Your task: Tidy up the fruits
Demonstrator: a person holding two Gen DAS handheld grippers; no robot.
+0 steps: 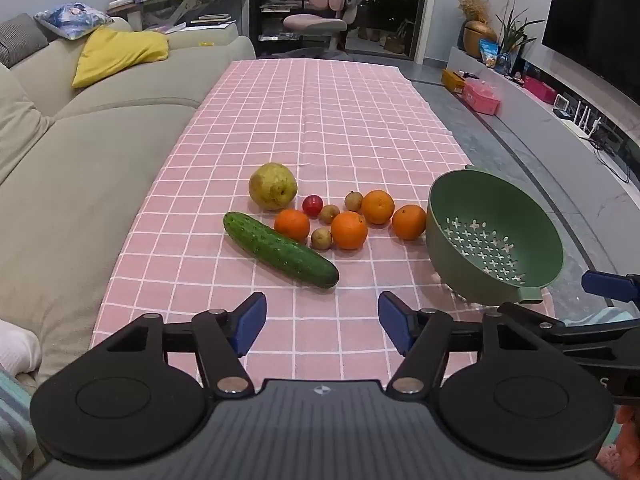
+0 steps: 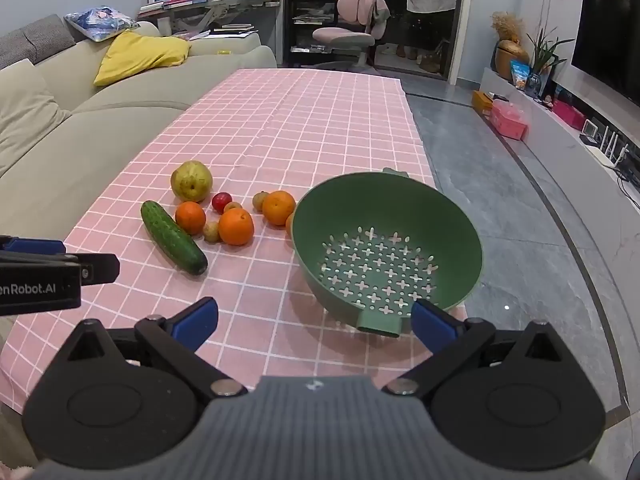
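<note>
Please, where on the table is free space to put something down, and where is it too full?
Free: the pink tablecloth beyond the pear, toward the far edge, and the near strip between the cucumber and both open grippers, left gripper, right gripper. Crowded: the fruit cluster from cucumber to green colander, whose rim hides part of one orange.

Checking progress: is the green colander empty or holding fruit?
Empty: the green colander shows only its bare perforated bottom; the oranges lie on the tablecloth.

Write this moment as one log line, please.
left tool open, empty | right tool open, empty | colander empty | fruit on cloth
</note>
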